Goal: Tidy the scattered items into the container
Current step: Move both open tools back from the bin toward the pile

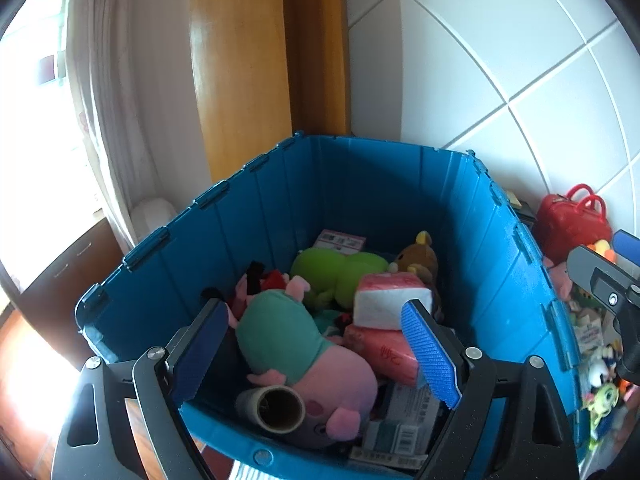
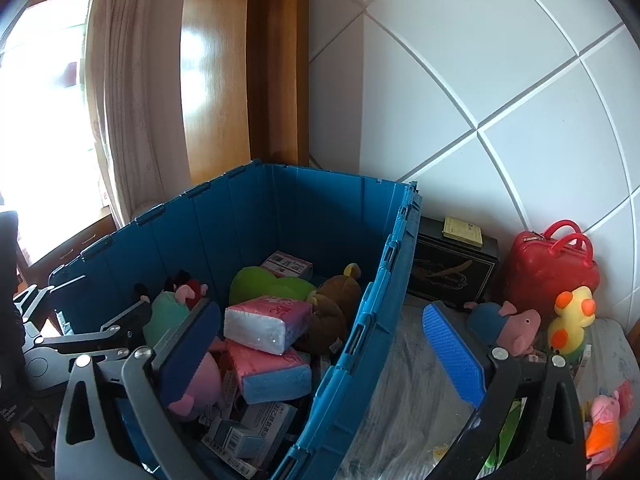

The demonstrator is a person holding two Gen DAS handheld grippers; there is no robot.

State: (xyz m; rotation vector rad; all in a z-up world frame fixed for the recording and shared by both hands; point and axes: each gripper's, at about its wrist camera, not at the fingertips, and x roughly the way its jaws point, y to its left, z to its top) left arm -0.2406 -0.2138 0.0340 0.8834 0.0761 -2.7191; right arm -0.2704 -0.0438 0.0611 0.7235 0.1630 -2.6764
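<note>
My left claw (image 1: pixel 316 344) hangs released over the deep blue plastic crate (image 1: pixel 400 200), nothing pinched between its pads. Under it a pink pig plush in a teal dress (image 1: pixel 304 356) lies inside the crate beside a cardboard tape roll (image 1: pixel 278 404) and pink tissue packs (image 2: pixel 268 320). My right claw (image 2: pixel 324 356) is spread wide and empty, straddling the crate's right wall. Outside, a small pig plush in blue (image 2: pixel 506 320) and a yellow duck toy (image 2: pixel 570 320) lie by a red toy suitcase (image 2: pixel 552 268).

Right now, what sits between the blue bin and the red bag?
A black box with a yellowish card on top sits between the blue bin and red bag, in the right wrist view.
</note>
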